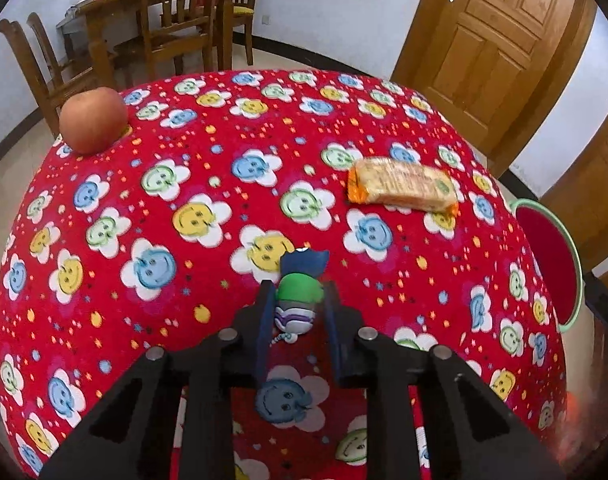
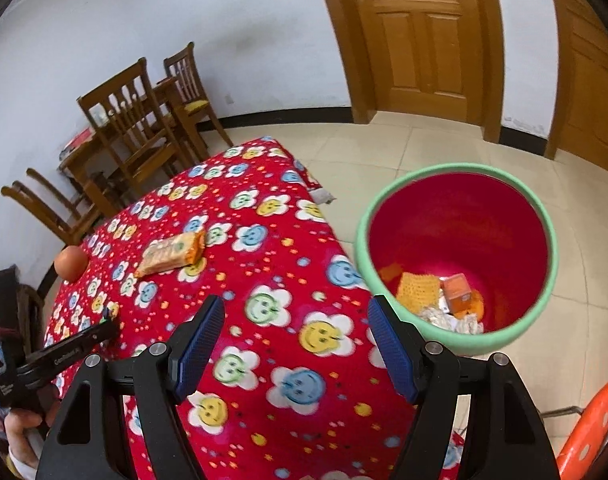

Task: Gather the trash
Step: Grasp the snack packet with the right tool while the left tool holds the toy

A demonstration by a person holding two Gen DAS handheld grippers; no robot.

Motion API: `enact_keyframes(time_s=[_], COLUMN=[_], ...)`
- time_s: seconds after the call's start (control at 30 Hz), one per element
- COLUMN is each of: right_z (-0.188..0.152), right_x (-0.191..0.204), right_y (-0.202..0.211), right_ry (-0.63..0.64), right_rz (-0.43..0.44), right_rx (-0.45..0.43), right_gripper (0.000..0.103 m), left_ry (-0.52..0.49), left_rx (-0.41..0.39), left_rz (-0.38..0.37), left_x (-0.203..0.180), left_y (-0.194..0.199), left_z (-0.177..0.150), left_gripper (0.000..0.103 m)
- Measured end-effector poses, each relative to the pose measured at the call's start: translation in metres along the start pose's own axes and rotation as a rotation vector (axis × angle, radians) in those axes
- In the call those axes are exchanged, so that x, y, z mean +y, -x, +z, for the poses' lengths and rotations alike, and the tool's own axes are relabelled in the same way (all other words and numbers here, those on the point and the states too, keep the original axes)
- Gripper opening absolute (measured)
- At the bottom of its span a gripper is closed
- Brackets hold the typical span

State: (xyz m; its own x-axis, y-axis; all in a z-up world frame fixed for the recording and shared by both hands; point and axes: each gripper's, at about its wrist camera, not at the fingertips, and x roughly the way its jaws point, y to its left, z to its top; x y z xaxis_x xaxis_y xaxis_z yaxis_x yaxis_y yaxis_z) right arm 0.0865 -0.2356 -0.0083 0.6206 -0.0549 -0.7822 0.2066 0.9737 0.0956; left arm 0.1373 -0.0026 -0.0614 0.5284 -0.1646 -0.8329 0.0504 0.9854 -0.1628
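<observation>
The left gripper [image 1: 298,300] was clamped on a small figurine-like piece [image 1: 298,298] with a green middle, a blue top and a striped white base, its jaws pressed against either side just above the table [image 1: 104,320], near the front edge. The right gripper [image 2: 296,344] hung wide open and empty over the table's right-hand edge, beside the bin [image 2: 456,256].

The bin, red inside with a pale green rim, stood on the floor just off that edge and already held an orange carton, a yellow wrapper and crumpled paper. A wrapped biscuit pack [image 1: 402,186] lay toward the far right of the table, near the bin side, and looked like the remaining trash. An apple [image 1: 93,120] sat at the far left corner, well apart from it.

The risks seemed plain. The rounded piece was held only by its sides and could twist or slip out on the way across. The soft patterned cloth could snag a finger or be pulled along. The pack's slick film might slide away from closing jaws, and a release short of the rim would drop things onto the floor.
</observation>
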Motion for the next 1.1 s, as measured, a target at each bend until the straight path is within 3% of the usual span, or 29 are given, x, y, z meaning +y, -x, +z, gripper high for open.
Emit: enact_keyframes(time_s=[0.4, 0.5, 1.1], right_z=[0.02, 0.025, 0.022], right_x=[0.066, 0.083, 0.151], right_y=[-0.043, -0.058, -0.139], right_ry=[0.086, 0.097, 0.185], right_rz=[0.059, 0.073, 0.022], right_rx=[0.051, 0.064, 0.142], right_gripper=[0.076, 0.085, 0.087], left_ry=[0.095, 0.118, 0.214], left_rx=[-0.082, -0.095, -0.087], left_rz=[0.049, 0.057, 0.078], left_x=[0.036, 0.045, 0.08], left_y=[0.004, 0.003, -0.007], left_z=[0.036, 0.041, 0.031], left_gripper=[0.023, 0.023, 0.023])
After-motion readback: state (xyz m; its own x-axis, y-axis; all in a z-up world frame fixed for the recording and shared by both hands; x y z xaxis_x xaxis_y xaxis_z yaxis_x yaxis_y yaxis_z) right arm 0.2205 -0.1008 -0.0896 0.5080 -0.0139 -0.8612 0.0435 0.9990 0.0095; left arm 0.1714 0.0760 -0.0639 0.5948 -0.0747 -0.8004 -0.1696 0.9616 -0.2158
